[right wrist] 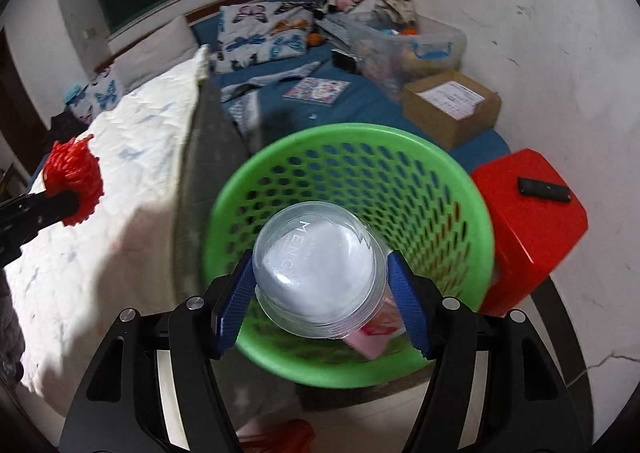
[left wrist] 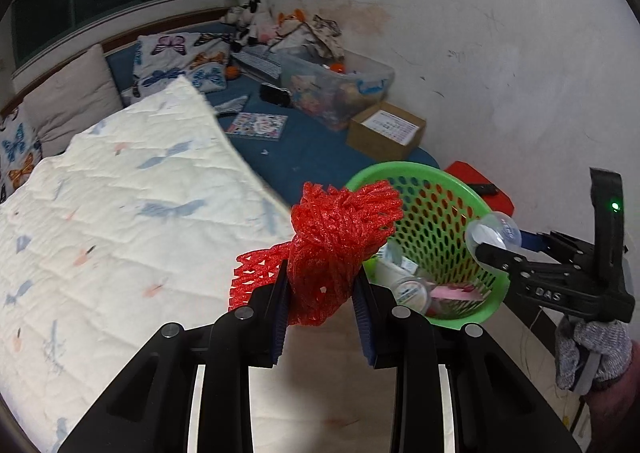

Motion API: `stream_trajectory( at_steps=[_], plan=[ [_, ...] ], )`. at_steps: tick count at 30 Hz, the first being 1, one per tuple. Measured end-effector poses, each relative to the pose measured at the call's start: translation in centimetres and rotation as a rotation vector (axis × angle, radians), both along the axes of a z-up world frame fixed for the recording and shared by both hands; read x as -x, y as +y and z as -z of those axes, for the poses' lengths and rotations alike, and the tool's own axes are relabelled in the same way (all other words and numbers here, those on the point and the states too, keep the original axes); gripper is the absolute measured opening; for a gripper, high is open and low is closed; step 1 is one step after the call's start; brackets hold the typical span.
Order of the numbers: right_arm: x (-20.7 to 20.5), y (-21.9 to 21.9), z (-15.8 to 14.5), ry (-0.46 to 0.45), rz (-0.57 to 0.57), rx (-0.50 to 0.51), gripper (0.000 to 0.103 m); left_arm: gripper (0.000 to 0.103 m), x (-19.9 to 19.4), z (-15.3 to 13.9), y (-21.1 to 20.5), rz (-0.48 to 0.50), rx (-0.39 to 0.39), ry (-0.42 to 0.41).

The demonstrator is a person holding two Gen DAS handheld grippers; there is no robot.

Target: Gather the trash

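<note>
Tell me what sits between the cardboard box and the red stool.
Nothing sits there: in the right wrist view only a strip of blue bedding separates the cardboard box from the red stool.

The basket (right wrist: 460, 189) stands between the bed (right wrist: 132, 181) and the stool (right wrist: 532, 229).
</note>
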State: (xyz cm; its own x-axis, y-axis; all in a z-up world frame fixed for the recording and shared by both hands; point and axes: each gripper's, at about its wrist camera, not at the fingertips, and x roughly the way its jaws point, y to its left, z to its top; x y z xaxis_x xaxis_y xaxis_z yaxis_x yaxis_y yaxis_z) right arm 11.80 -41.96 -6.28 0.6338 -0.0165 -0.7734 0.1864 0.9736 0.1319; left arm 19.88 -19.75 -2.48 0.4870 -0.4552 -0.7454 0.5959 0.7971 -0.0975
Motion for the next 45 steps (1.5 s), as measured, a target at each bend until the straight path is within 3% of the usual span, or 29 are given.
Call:
stream_trajectory(
  at_steps=[9,11,24,28,33,35,45],
  plan=[
    [-0.5,-3.3,1.4,0.018,0.065,-0.024,0.068,0.029,0.1,1.3,-4.6,0.065,-0.028,0.019],
    [-0.3,-3.5,1.3,0.015,0.074,-0.029,0.072,0.029,0.0,1.6,-5.4,0.076,-0.033,0.026],
    [1.7,-4.8,0.6,-0.017,0.093,-0.053,0.072,0.037,-0.5,3.3,-9.4,0.128,-0.052,0.059],
    [2.4,-4.9,0.3,-0.030,0.097,-0.066,0.072,0.052,-0.5,3.7,-10.0,0.129,-0.047,0.062],
    [2.9,-4.4,0.1,-0.036,0.092,-0.077,0.072,0.057,-0.4,3.8,-10.4,0.137,-0.040,0.058],
    [3.0,-4.2,0.1,-0.036,0.086,-0.080,0.072,0.065,-0.3,3.7,-10.1,0.129,-0.033,0.060],
    [3.3,-1.5,-0.7,-0.051,0.032,-0.096,0.077,0.077,0.5,2.2,-6.1,0.047,-0.015,0.036]
  ],
)
